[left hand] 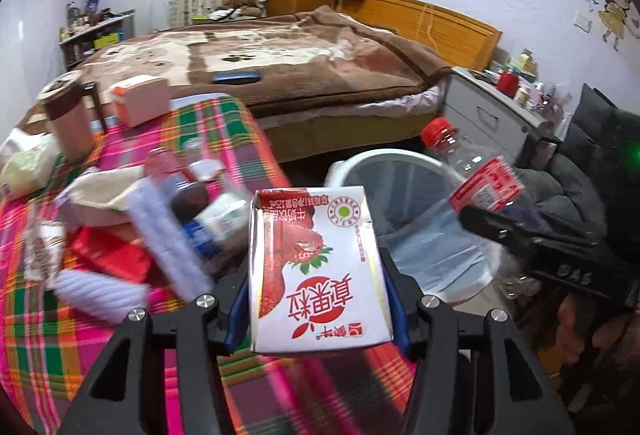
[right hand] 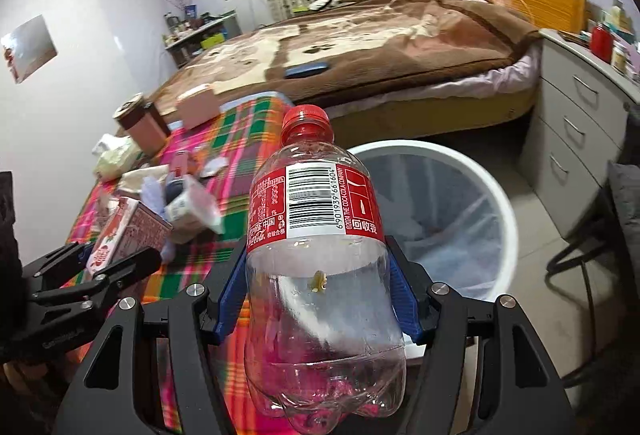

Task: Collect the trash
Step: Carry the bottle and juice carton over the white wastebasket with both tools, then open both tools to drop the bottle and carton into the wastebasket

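Two grippers were in view, each carrying one item. The left gripper [left hand: 318,299] was pinching one strawberry milk carton [left hand: 316,271] between its blue pads, the carton upright in the left wrist view with its print inverted. The right gripper [right hand: 320,299] was pinching one clear plastic bottle [right hand: 320,275] with a red cap and red label; the bottle held only a trace of residue. In the left wrist view the same bottle [left hand: 476,179] appeared tilted above the far rim of the bin.

One white trash bin [right hand: 504,211] with a pale liner stood on the floor just beside the desk [right hand: 240,139], which was covered with a plaid cloth. One bed [right hand: 360,47] lay beyond.

On the desk, one brown lidded cup [left hand: 66,119] and one small pink box [left hand: 140,105] stood at the far end. A heap of remaining litter [left hand: 160,219] lay between them and the carton; motion blur prevented a reliable count of its pieces. The lower part of the bin was cut off by the right gripper.
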